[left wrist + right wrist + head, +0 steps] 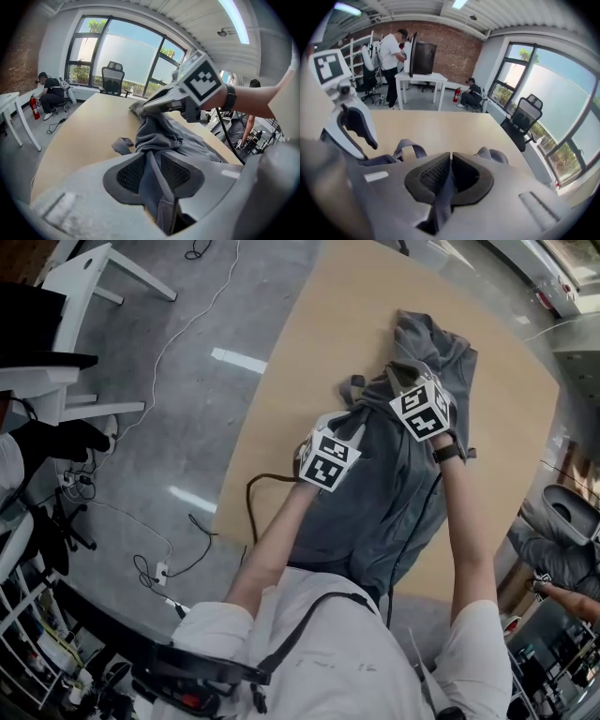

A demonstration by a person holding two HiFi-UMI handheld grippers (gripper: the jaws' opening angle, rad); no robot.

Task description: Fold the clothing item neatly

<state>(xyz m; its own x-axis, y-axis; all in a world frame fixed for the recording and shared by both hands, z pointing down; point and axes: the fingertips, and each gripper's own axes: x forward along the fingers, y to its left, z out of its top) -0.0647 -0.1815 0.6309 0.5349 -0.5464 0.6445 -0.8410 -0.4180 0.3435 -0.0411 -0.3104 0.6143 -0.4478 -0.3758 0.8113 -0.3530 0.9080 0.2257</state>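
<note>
A grey garment [394, 474] lies crumpled on the tan table [309, 362], one end hanging over the near edge. My left gripper [151, 176] is shut on a fold of the garment [161, 133]; the cloth runs up between its pads. In the head view its marker cube [328, 460] sits over the garment's left side. My right gripper [449, 176] is shut on a thin fold of the grey cloth [440, 201]. Its marker cube [422, 409] sits over the garment's upper part. The two grippers are close together; the left gripper [356, 126] shows in the right gripper view.
A dark cable [255, 498] loops off the table's left edge. Cables and a power strip [159, 573] lie on the grey floor. A white table [89, 277] stands at the far left. An office chair [112, 77] and a crouching person [49, 91] are beyond the table.
</note>
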